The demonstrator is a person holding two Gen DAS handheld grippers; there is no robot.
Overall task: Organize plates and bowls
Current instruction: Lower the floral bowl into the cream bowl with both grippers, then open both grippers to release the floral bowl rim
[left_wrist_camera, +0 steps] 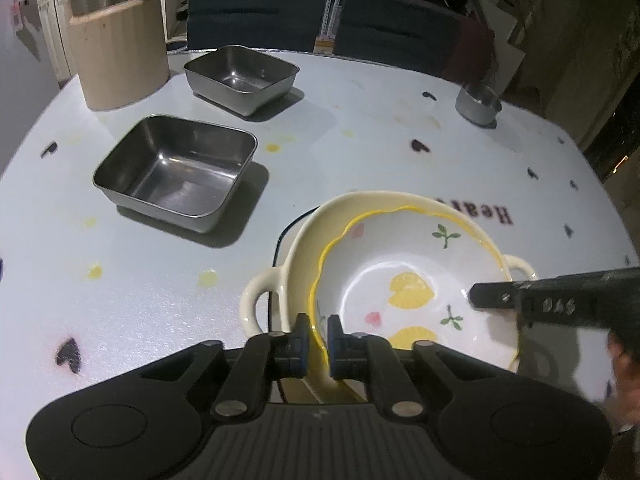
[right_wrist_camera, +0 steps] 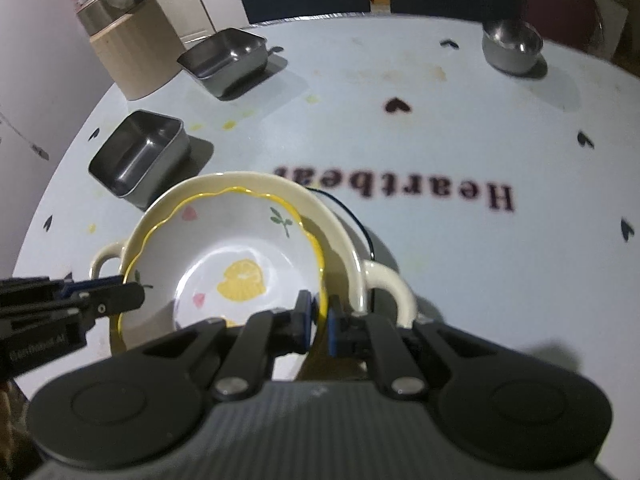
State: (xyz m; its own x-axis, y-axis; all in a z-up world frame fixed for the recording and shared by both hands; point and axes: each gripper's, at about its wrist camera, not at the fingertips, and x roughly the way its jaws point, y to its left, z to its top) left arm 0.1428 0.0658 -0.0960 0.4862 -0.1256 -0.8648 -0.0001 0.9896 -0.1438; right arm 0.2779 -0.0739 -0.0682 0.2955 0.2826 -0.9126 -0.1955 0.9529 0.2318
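Observation:
A white lemon-print bowl with a wavy yellow rim (left_wrist_camera: 400, 264) (right_wrist_camera: 224, 240) sits tilted inside a cream two-handled bowl (left_wrist_camera: 304, 248) (right_wrist_camera: 248, 179). That cream bowl rests on a white plate with a dark rim (left_wrist_camera: 280, 252) (right_wrist_camera: 356, 220). My left gripper (left_wrist_camera: 318, 336) is shut on the lemon bowl's near-left rim, one pad on each side. On the opposite side, my right gripper (right_wrist_camera: 318, 320) is shut on the same rim. Each gripper shows in the other's view: the right gripper (left_wrist_camera: 476, 296) from the right, the left gripper (right_wrist_camera: 128, 296) from the left.
Two square steel trays (left_wrist_camera: 176, 168) (left_wrist_camera: 240, 74) stand at the left of the pale tablecloth, also visible as trays (right_wrist_camera: 140, 152) (right_wrist_camera: 224, 56). A small round steel bowl (left_wrist_camera: 478, 104) (right_wrist_camera: 510, 46) is far right. A beige canister (left_wrist_camera: 120, 52) stands far left; dark chairs (left_wrist_camera: 256, 12) line the far edge.

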